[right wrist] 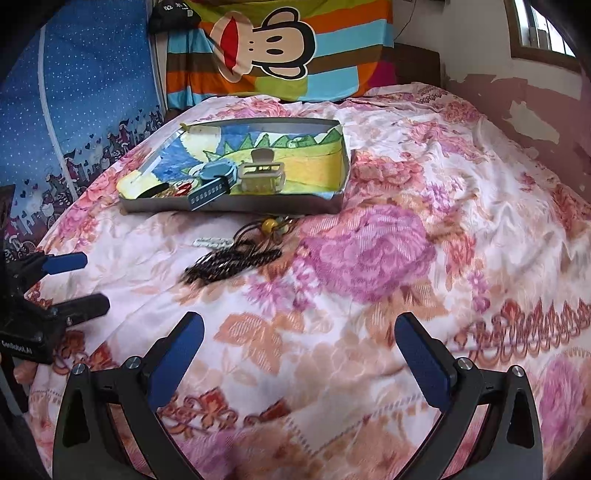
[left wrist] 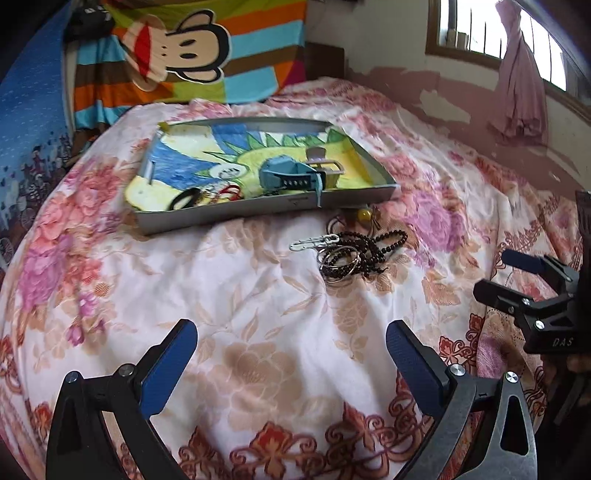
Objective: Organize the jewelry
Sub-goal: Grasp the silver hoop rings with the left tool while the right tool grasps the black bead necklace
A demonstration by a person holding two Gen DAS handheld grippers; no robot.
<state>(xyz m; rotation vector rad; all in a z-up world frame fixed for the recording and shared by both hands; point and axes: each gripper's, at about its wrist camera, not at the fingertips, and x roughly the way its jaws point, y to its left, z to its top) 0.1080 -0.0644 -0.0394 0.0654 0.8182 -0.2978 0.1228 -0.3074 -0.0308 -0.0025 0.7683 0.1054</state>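
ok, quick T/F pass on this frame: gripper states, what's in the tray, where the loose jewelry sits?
1. Both grippers are open and hold nothing. True: left gripper, right gripper.
2. The black bead necklace lies in the tray. False: it lies on the bedspread, in front of the tray.
3. A blue watch is inside the tray. True.
4. The metal bangles lie with the necklace. True.
5. The tray is empty. False: it holds the watch, a clip and more.

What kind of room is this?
Most likely a bedroom: a bed with a flowery quilt, a striped monkey blanket at its head, and a barred window with a pink curtain.
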